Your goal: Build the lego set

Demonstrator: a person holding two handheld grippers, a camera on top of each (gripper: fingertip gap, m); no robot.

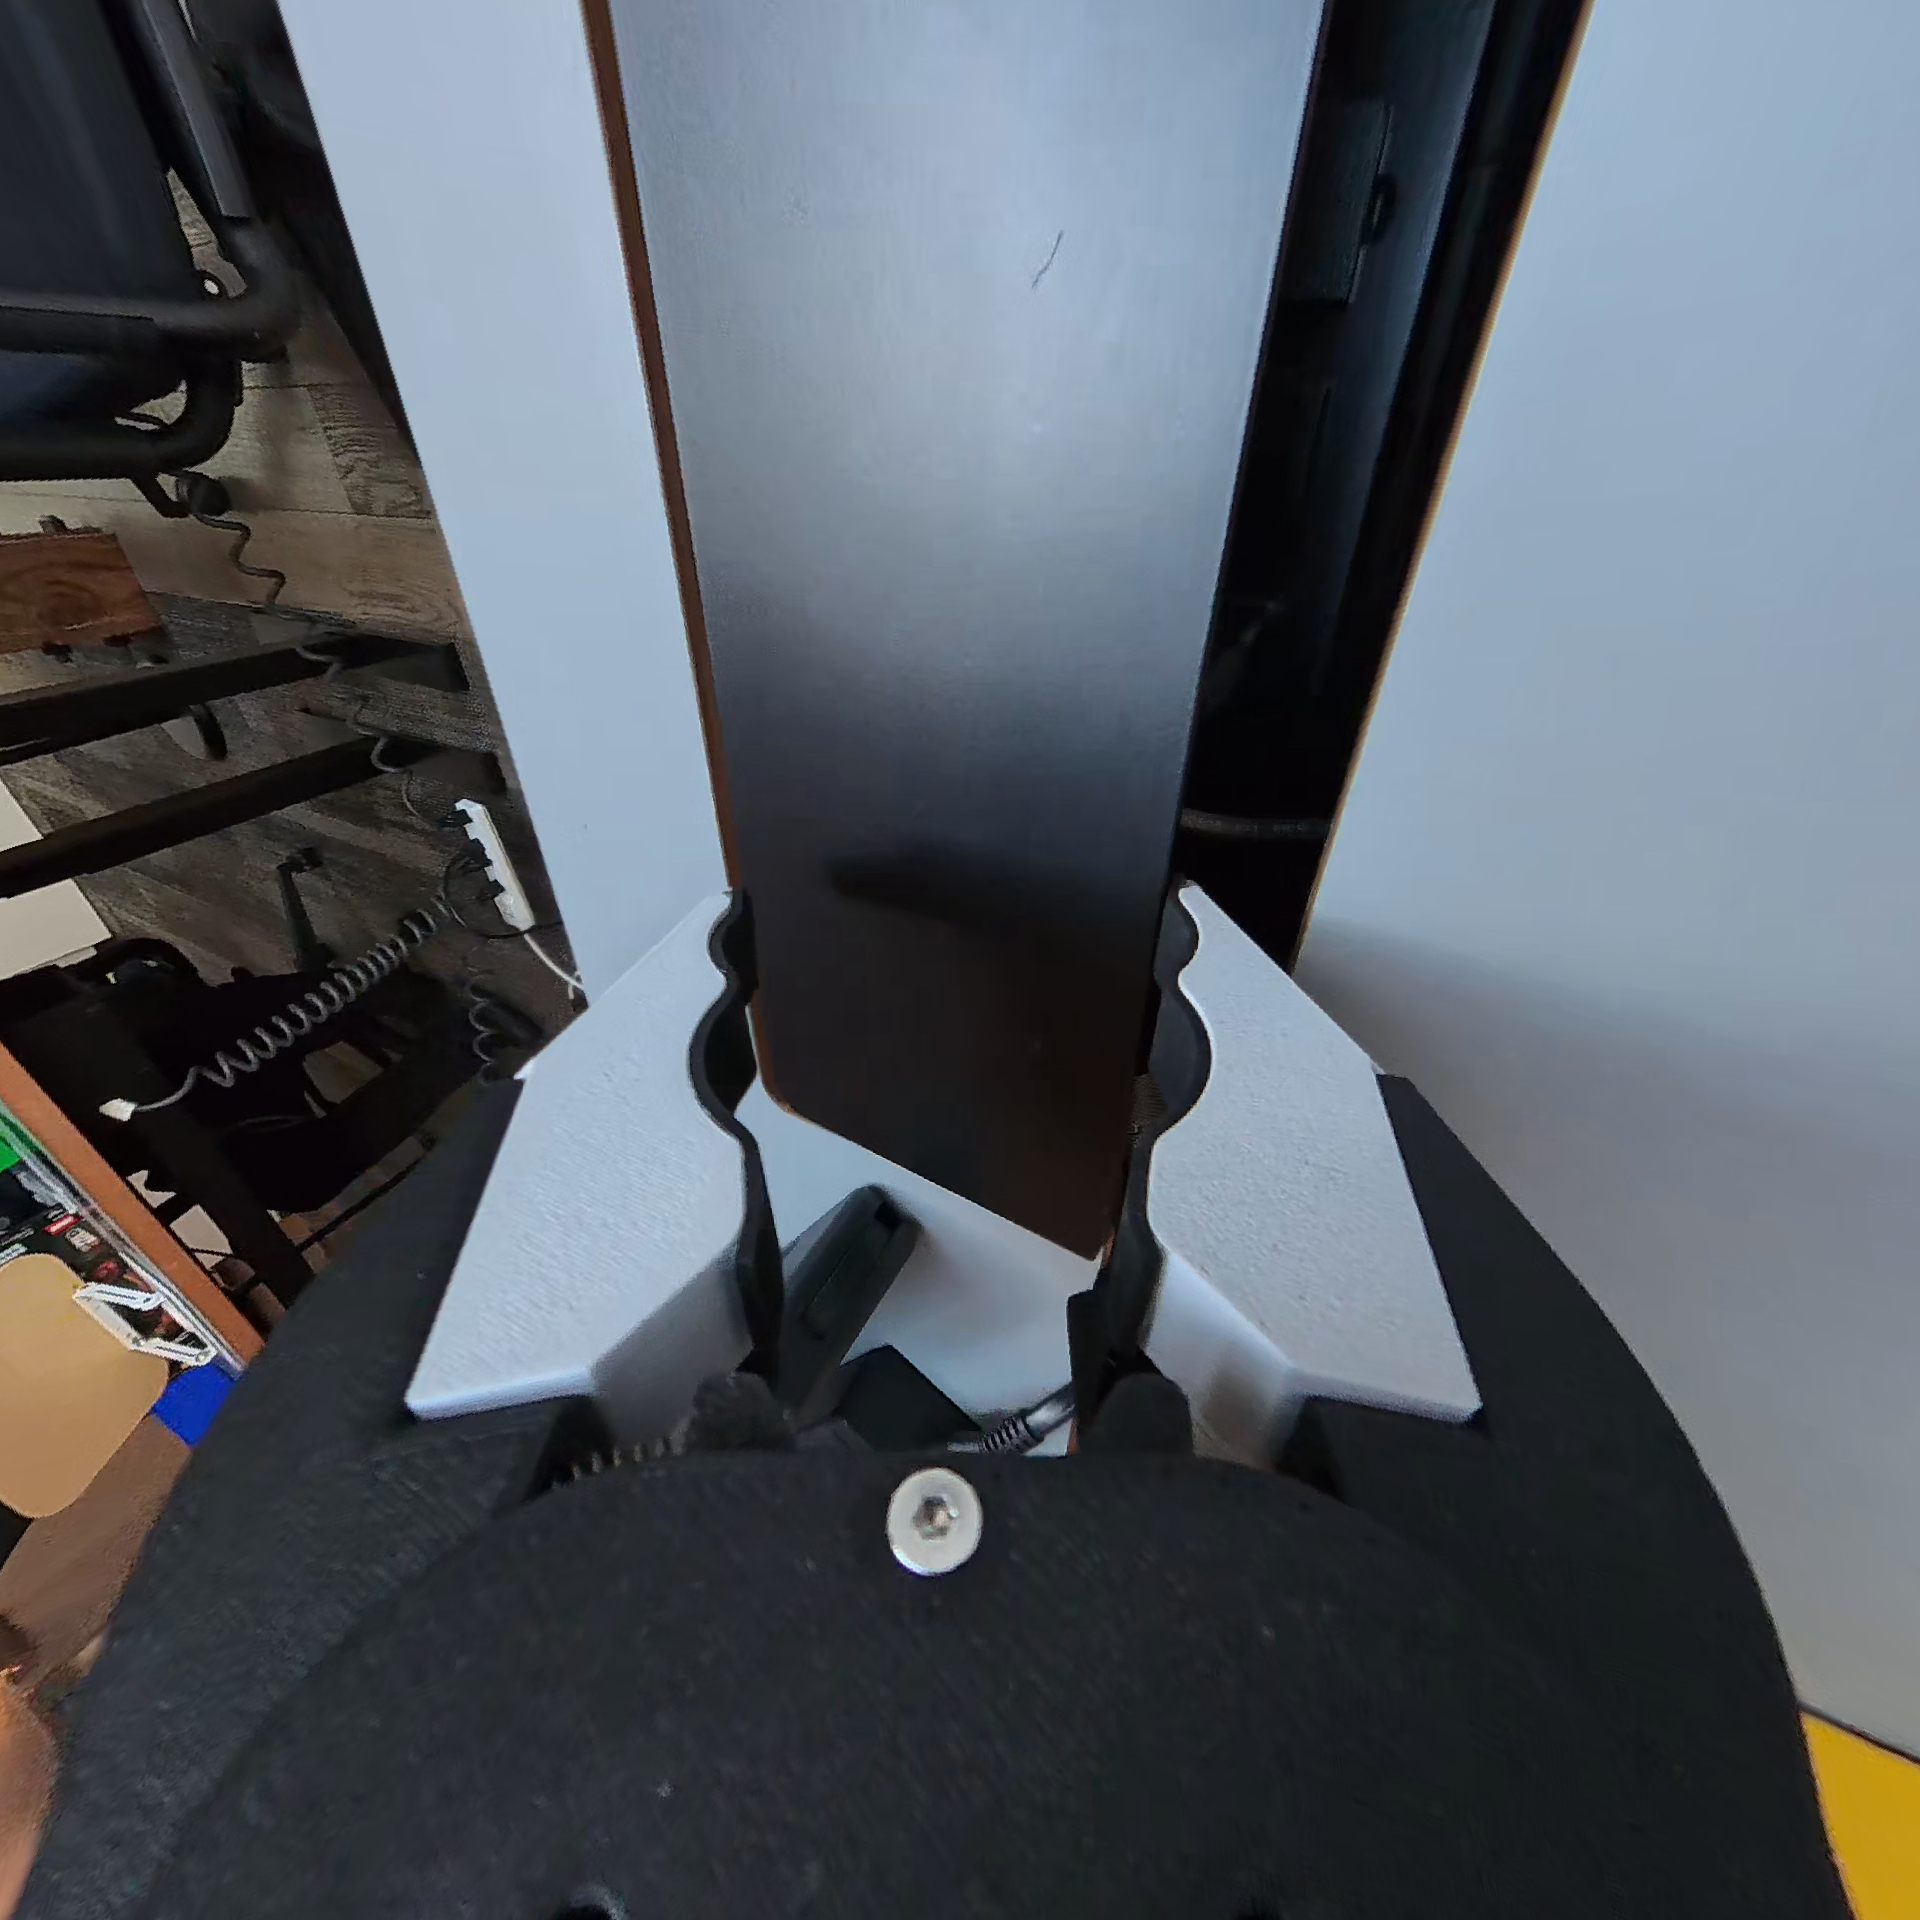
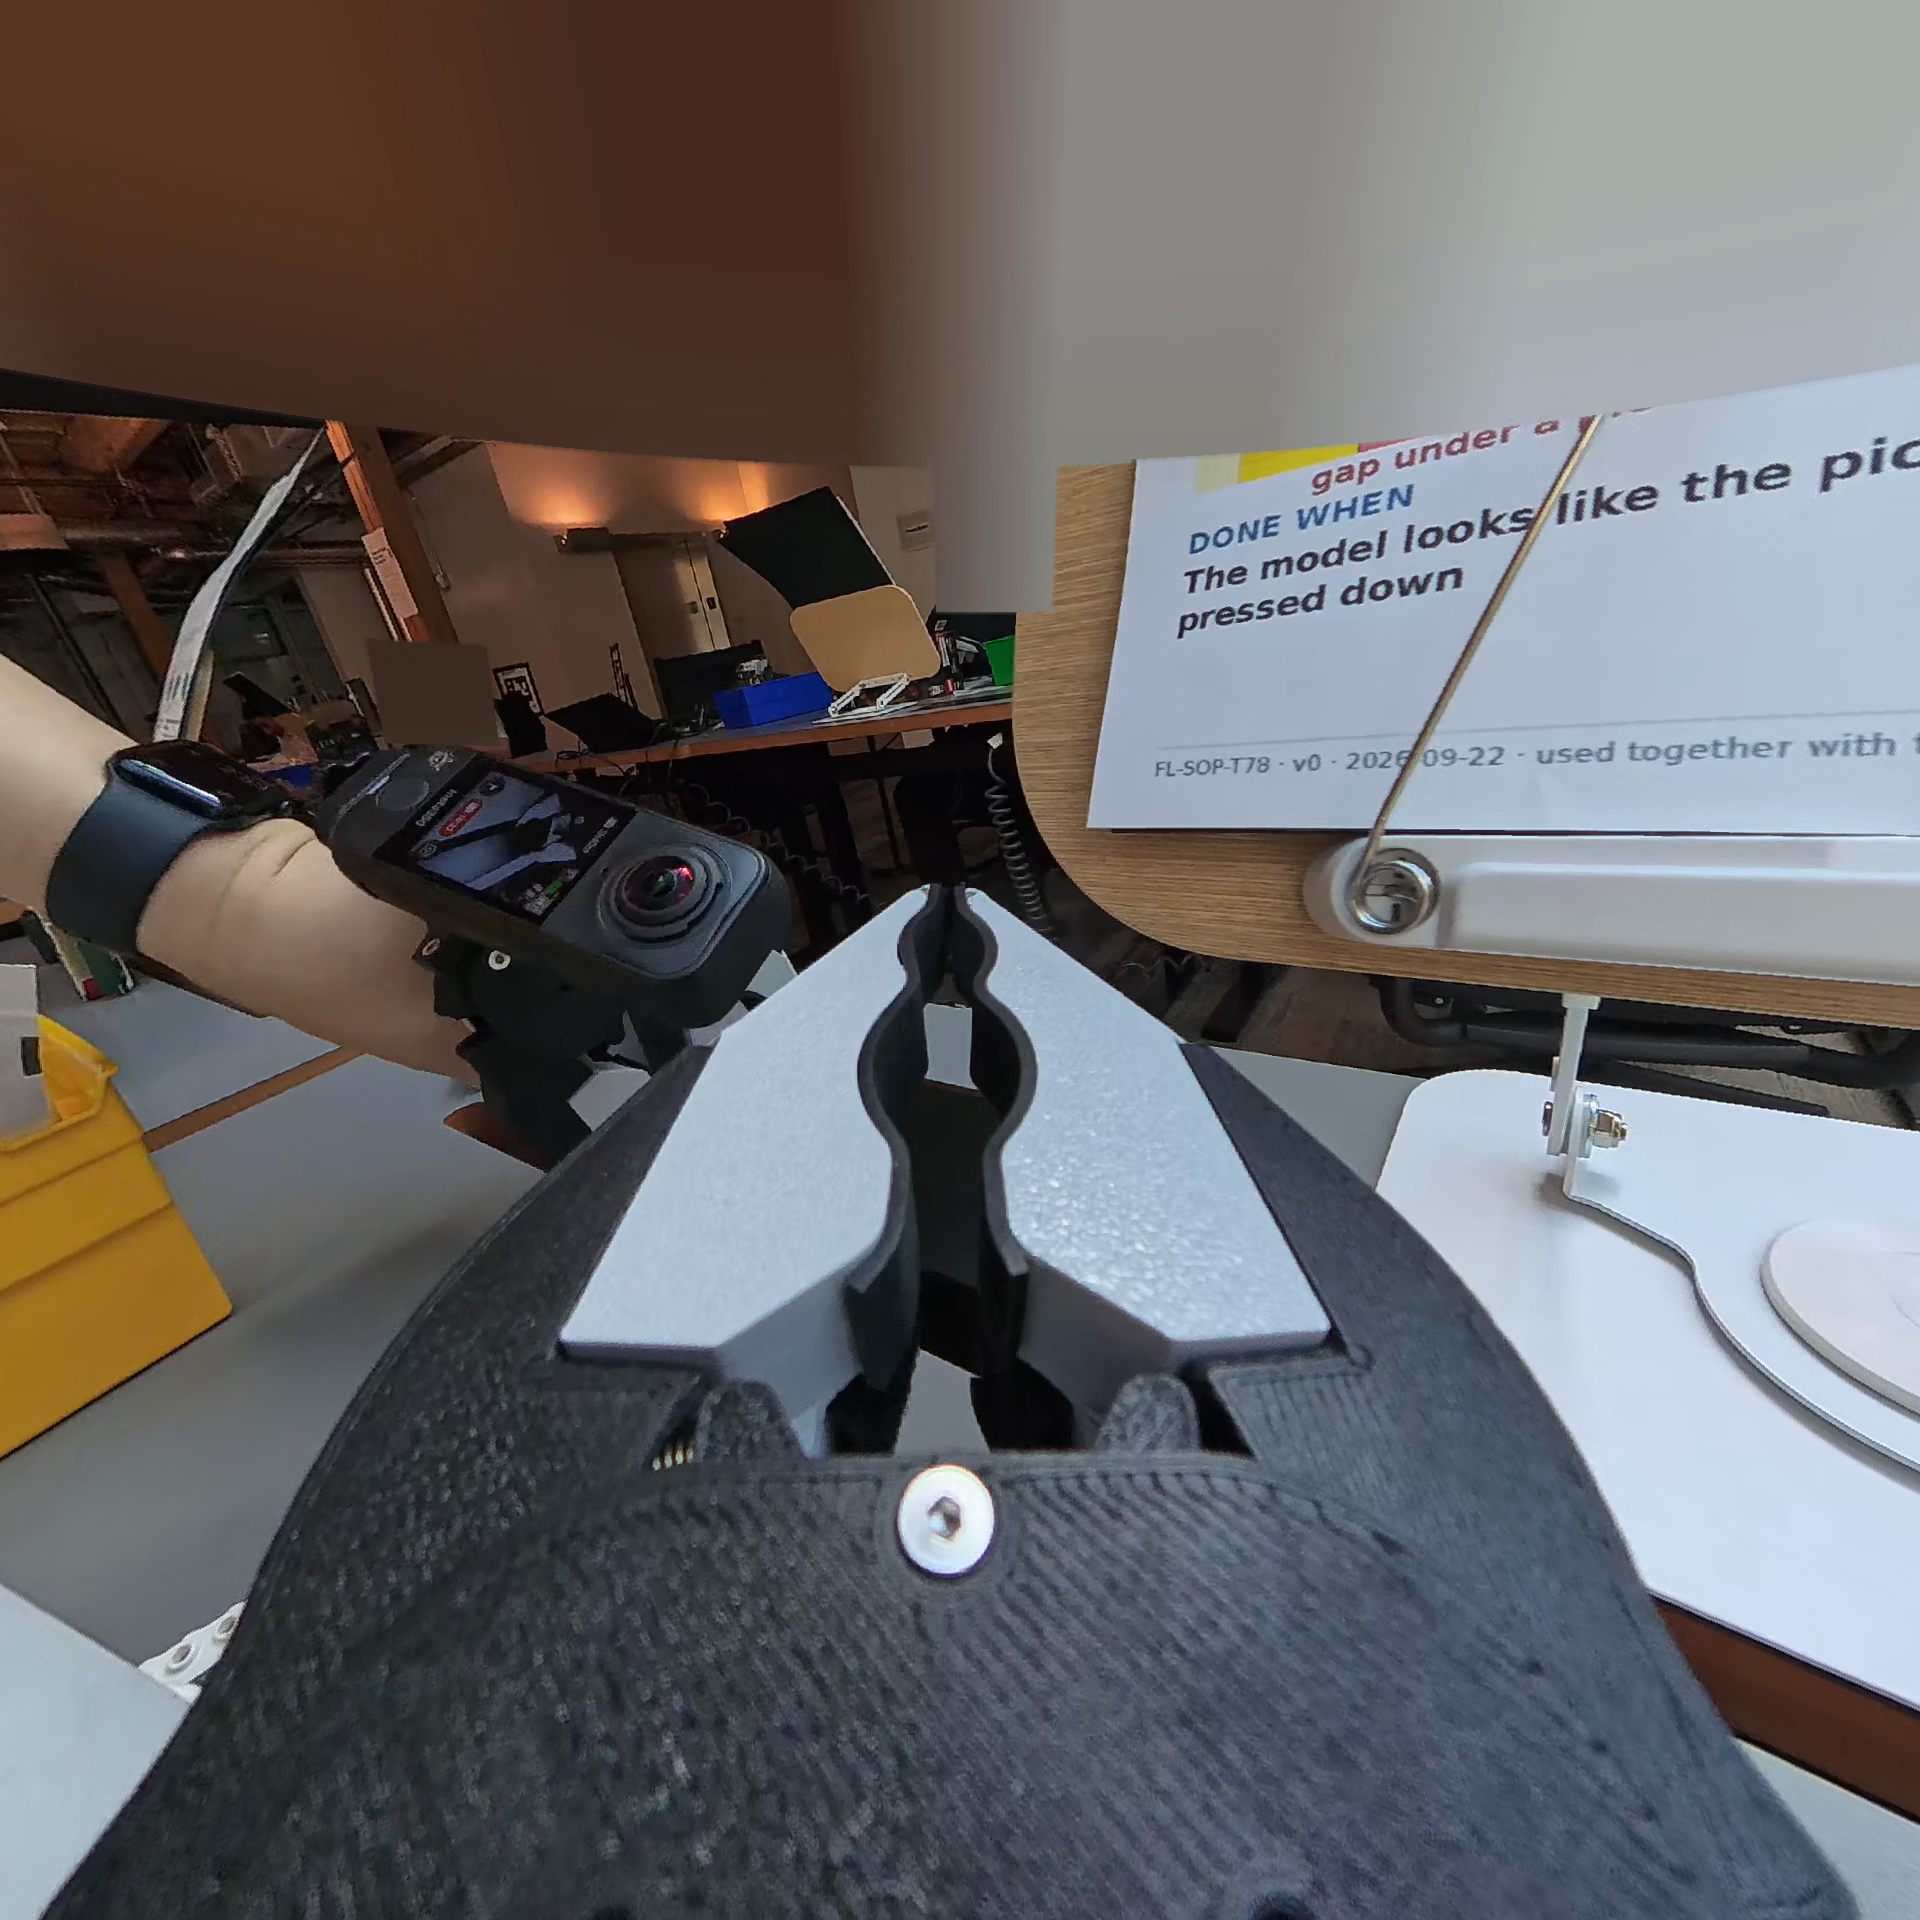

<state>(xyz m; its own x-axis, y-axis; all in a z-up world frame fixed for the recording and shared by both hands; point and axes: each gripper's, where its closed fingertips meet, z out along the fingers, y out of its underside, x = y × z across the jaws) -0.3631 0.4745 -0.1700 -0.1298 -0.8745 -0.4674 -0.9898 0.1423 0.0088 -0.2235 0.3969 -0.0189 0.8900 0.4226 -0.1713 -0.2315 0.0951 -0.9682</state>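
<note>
While we hold both tools up off the worktop [image 2: 312, 1226], no loose brick or model shows plainly in either view, so we cannot say where the lego set lies or which hand is nearer to it; at 7 o'clock in the right view a small white studded piece [image 2: 192, 1652] peeks out, too cut off to identify.

Going left to right in the left view: a cluttered floor [image 1: 312, 582] with cables at 9 o'clock, then the left tool [image 1: 951, 1039] in the middle. Its fingers [image 1: 623, 1143] are spread wide, and a dark panel [image 1: 935, 623] runs between them toward 12 o'clock, long axis in line with the tool; we cannot tell whether they touch it.

In the right view a yellow bin [image 2: 94, 1226] sits at 9 o'clock, with our left hand [image 2: 260, 935] just beyond it at 10 o'clock. At centre the right tool [image 2: 951, 914] has its tips pressed together, holding nothing. At 2 o'clock a printed sheet [image 2: 1558, 644] is clipped on a wooden board [image 2: 1070, 790], above a white stand [image 2: 1558, 1455].

We judge the build has not visibly begun; the next move needs both tools tipped down toward the worktop to find the pieces.
</note>
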